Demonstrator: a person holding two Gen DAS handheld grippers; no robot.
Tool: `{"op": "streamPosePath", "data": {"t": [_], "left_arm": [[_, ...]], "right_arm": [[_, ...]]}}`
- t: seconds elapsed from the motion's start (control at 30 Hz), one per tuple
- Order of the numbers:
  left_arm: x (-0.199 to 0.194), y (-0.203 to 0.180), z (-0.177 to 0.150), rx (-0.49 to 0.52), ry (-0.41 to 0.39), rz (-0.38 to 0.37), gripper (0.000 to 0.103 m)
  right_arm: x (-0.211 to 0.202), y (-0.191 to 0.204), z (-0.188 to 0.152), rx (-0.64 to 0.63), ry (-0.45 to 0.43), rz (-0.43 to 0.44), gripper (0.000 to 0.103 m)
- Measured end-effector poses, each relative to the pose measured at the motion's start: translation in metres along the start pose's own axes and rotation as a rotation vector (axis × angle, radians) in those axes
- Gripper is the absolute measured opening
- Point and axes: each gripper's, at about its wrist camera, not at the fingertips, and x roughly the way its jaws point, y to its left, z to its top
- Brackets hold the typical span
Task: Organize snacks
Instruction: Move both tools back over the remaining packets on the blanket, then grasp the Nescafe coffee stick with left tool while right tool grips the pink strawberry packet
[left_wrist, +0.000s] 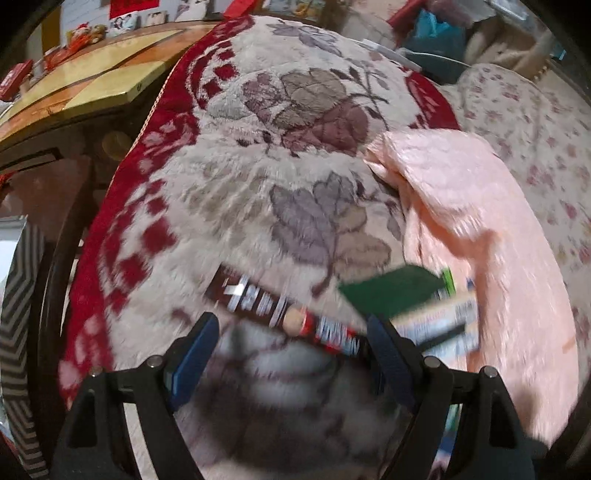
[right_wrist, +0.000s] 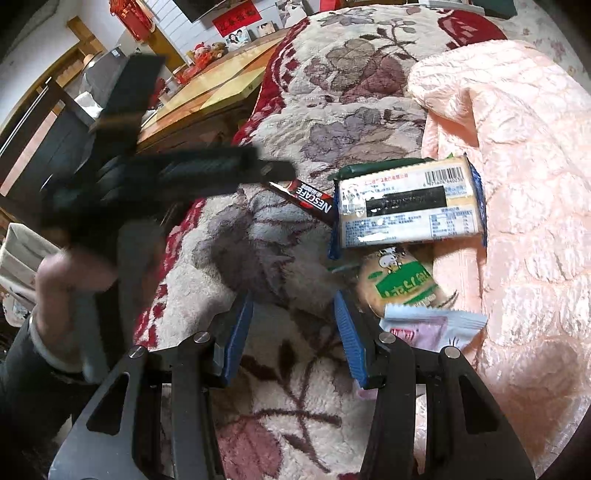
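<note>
My left gripper (left_wrist: 290, 326) is open wide and hangs low over the floral blanket (left_wrist: 295, 155). A dark red Nescafe stick (left_wrist: 288, 314) lies across the gap just ahead of its blue pads, and the blur hides any contact. A green packet (left_wrist: 391, 291) and a cracker pack (left_wrist: 439, 321) lie to the right of it. My right gripper (right_wrist: 293, 301) is open over bare blanket, with nothing between its pads. Ahead of it lie the Nescafe stick (right_wrist: 306, 197), the cracker pack (right_wrist: 406, 206), a round green-labelled biscuit (right_wrist: 402, 284) and a pale wrapped snack (right_wrist: 432, 325).
A pink quilt (right_wrist: 517, 184) is bunched along the right of the snacks. A wooden table (left_wrist: 92, 85) with small items stands beyond the blanket's red edge. In the right wrist view, a hand (right_wrist: 70, 273) holds the blurred black left tool at the left.
</note>
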Motion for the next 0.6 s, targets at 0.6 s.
{"op": "streamPosePath", "data": {"t": [0.6], "left_arm": [[-0.022,0.043,-0.052,0.265,0.196,0.040,0.085]], "right_arm": [[-0.009,-0.012,-0.006,0.032,-0.018,0.032,0.046]]}}
